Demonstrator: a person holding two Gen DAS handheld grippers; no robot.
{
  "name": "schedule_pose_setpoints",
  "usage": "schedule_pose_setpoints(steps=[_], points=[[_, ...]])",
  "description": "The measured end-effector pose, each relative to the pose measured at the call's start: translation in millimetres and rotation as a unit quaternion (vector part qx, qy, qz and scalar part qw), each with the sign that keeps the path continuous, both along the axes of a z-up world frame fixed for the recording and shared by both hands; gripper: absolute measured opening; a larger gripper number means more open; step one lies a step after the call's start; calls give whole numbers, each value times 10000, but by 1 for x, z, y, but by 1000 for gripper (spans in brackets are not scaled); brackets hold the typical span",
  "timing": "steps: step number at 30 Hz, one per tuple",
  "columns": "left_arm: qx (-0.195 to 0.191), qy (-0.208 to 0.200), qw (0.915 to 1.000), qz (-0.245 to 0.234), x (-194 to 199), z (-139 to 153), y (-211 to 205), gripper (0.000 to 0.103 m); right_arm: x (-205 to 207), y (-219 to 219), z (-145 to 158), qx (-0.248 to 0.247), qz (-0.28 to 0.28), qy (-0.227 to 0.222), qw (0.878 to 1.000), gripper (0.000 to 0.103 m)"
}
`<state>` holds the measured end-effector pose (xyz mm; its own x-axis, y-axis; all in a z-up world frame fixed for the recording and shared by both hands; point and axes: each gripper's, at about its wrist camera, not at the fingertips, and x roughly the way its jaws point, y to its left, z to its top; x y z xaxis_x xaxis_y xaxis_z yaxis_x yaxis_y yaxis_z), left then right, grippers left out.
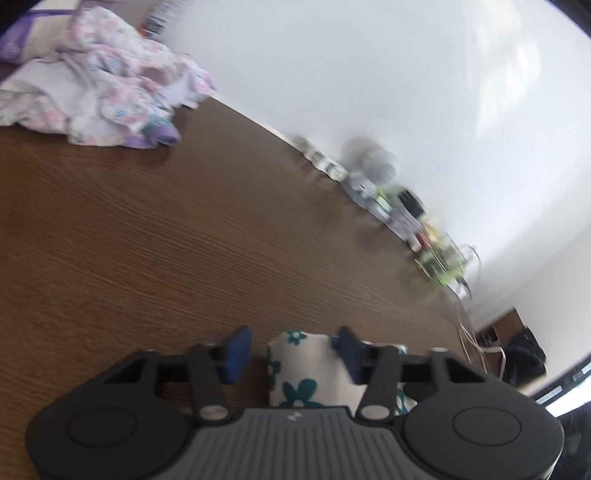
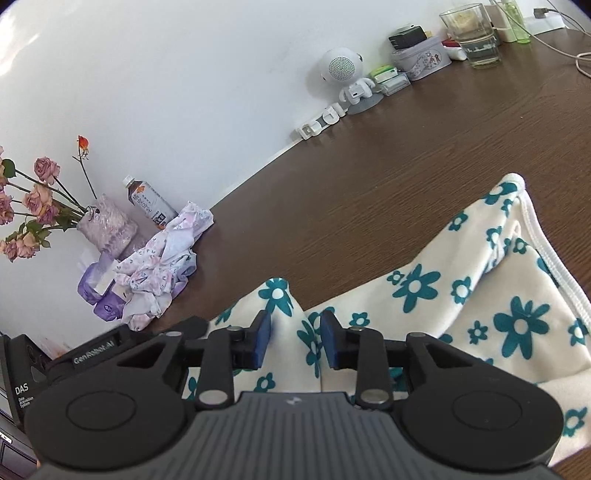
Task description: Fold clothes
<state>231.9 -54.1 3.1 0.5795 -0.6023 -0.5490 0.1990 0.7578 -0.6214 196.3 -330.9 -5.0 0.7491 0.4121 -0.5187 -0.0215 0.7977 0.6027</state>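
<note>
My left gripper point(image 1: 291, 349): low over the table point(image 1: 147, 240), tilted, jaws spread with a fold of the cloth point(image 1: 299, 369) between them; the cloth touches the right pad, a gap shows at the left pad. View blurred.

My right gripper point(image 2: 295, 341): low over the same cloth point(image 2: 461, 295), jaws spread, a raised ridge of fabric between the pads; I cannot tell whether either pad touches it.

Cloth: cream with teal flowers, lying rumpled on the table point(image 2: 369, 166), its white-bound hem point(image 2: 546, 254) running off to the right.

Open room: bare wood ahead of both grippers up to the wall.

Edges: pink pile point(image 2: 159, 266) at the far left beside a vase point(image 2: 107, 225) and bottle point(image 2: 147, 203); speaker point(image 2: 341, 70), tin point(image 2: 421, 61) and glass point(image 2: 472, 35) along the wall, well apart from the cloth.
</note>
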Motion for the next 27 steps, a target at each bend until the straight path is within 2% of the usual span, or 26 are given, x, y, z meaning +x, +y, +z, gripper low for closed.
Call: schedule_pose_setpoints(steps=[1, 3, 5, 6, 7, 8, 10, 12, 14, 15, 21, 27], points=[[40, -46, 10000, -71, 1, 0, -2, 20, 1, 0, 0, 8, -8, -16, 10000, 20], [136, -169, 9996, -165, 0, 3, -4, 22, 2, 1, 0, 25, -23, -47, 10000, 19], [48, -223, 9997, -104, -1, 5, -2, 41, 4, 1, 0, 41, -38, -79, 10000, 21], [3, -250, 9997, -73, -2, 6, -1, 54, 5, 1, 0, 49, -46, -94, 9999, 24], [3, -255, 9996, -91, -1, 6, -1, 52, 6, 2, 0, 57, -54, -110, 9999, 31], [3, -260, 9996, -109, -1, 6, -1, 51, 8, 0, 0, 116, -93, -116, 9998, 33], [58, -270, 9992, -295, 0, 6, -7, 38, 15, -2, -1, 180, -156, -69, 9997, 33], [142, -295, 9990, -305, -1, 6, -11, 38, 24, -4, -4, 237, -215, 64, 9995, 33], [149, -316, 9989, -311, -4, 6, -11, 38, 31, -5, -8, 310, -236, 175, 9991, 20], [151, -312, 9989, -311, -4, 6, -10, 38, 32, -5, -10, 352, -236, 201, 9989, 18], [138, -289, 9990, -307, -5, 6, -10, 38, 38, -7, -14, 450, -348, 291, 9980, 20], [-2, -232, 9993, -287, -6, 6, -4, 38, 33, -17, -16, 842, -355, 268, 9955, 23]])
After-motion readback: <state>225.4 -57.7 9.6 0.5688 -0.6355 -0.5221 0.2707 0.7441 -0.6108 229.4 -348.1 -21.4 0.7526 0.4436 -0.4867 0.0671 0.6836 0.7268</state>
